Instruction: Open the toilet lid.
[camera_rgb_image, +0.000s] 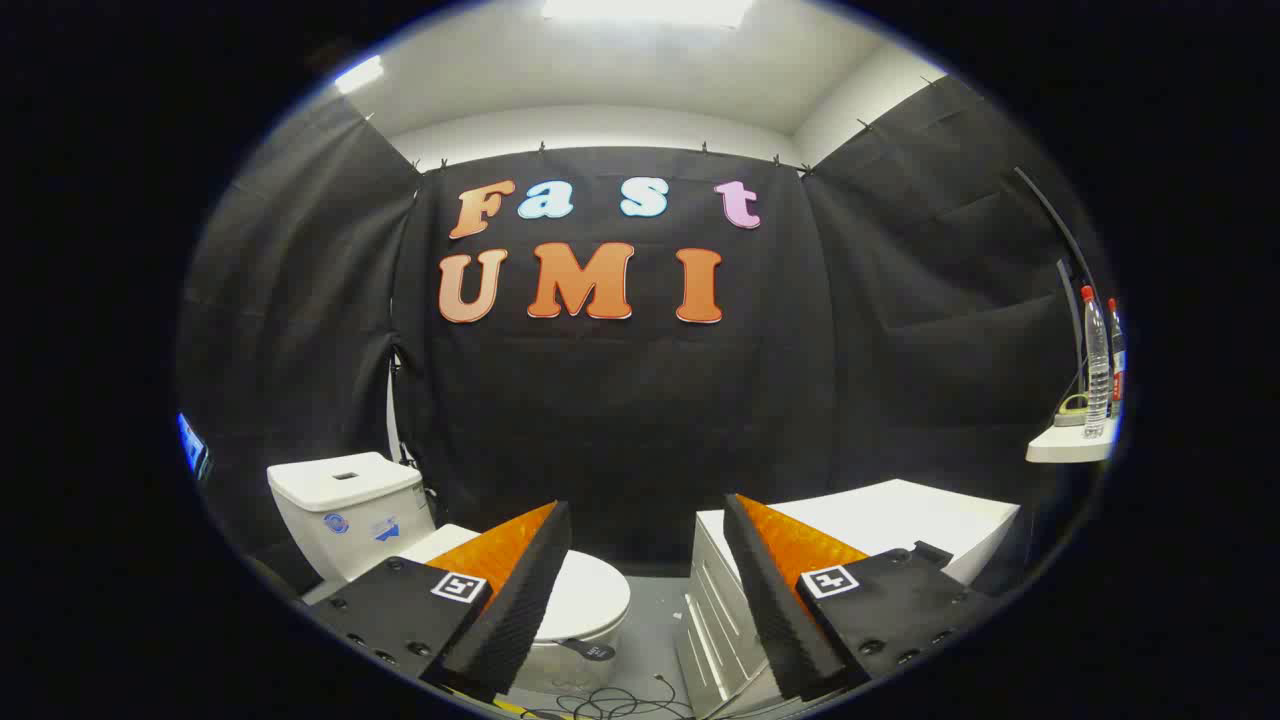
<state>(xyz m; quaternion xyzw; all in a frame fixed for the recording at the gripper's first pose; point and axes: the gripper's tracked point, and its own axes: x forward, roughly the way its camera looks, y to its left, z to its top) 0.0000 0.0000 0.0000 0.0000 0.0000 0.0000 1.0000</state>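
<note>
A white toilet stands low at the left, its tank (345, 510) against the black cloth wall. Its closed lid (585, 592) lies flat over the bowl, partly hidden behind my left finger (520, 590). My gripper (647, 512) is open, held well above and short of the toilet, with nothing between its fingers. The lid's front edge shows just right of the left finger, below the gap.
A white cabinet (880, 520) with drawers stands to the right of the toilet, behind my right finger. A narrow grey floor strip (655, 640) with loose cables runs between them. A small white shelf (1070, 442) at far right holds two water bottles (1097, 365).
</note>
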